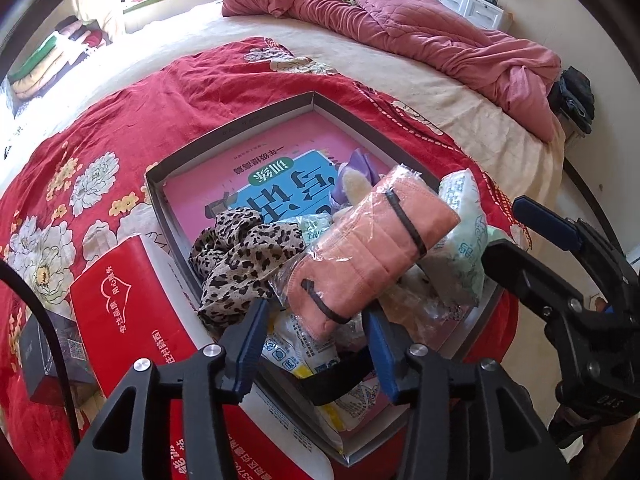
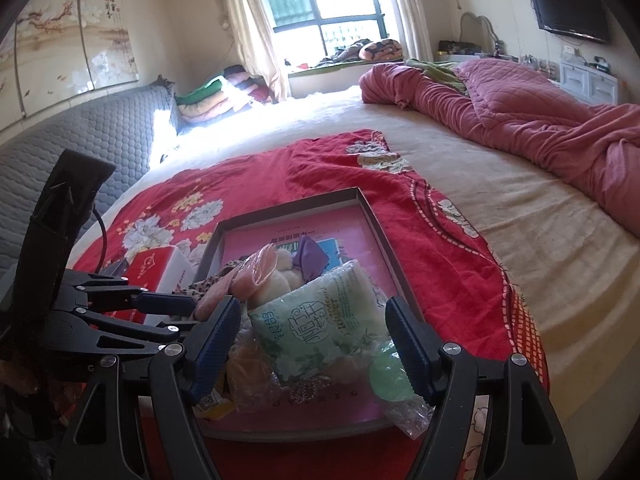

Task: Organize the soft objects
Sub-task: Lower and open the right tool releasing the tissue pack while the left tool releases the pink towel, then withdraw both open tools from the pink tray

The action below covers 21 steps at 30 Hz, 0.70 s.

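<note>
A shallow grey box [image 1: 224, 136] on a red flowered blanket [image 1: 120, 120] holds a pile of soft things. In it lie a leopard-print cloth [image 1: 244, 256], a pack of pink masks [image 1: 368, 252] in clear wrap, a pale green tissue pack [image 2: 320, 320], a purple item [image 1: 360, 164] and a beige plush piece [image 2: 286, 276]. My left gripper [image 1: 316, 340] is open, its fingers either side of the mask pack's near end without pressing it. My right gripper [image 2: 312, 340] is open wide, and the tissue pack sits between its fingers, untouched.
A red tissue carton [image 1: 124, 304] and a small dark box [image 1: 48, 360] lie left of the grey box. A green ball [image 2: 390, 376] in a plastic bag rests at the box's near right. A crumpled pink quilt [image 2: 540, 112] lies across the far right of the bed.
</note>
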{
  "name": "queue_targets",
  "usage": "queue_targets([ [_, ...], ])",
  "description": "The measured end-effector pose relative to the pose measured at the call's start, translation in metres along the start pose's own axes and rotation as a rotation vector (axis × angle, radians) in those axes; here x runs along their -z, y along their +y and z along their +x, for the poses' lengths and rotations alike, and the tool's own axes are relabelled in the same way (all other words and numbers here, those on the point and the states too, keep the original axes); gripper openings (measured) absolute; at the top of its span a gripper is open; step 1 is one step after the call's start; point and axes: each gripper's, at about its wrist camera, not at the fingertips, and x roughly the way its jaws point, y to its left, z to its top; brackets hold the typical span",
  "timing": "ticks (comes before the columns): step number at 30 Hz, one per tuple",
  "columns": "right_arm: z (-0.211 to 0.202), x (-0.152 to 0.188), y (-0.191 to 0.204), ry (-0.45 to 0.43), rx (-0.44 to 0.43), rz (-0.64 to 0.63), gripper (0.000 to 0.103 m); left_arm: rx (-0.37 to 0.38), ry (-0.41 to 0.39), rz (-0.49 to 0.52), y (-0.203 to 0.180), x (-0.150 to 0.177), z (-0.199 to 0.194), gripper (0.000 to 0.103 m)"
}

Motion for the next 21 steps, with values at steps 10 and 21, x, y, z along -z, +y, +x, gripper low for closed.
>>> queue_targets([
  [10,-0.004,-0.001,-0.001,-0.007,0.04,0.013,0.076,0.028,-0.02,-0.004,-0.003,0.001,-0.01,0.055],
  [21,-0.018,-0.003,-0.016,-0.043,0.102,0.183,0.077,0.1,-0.07,-0.014,-0.003,0.004,-0.03,0.058],
])
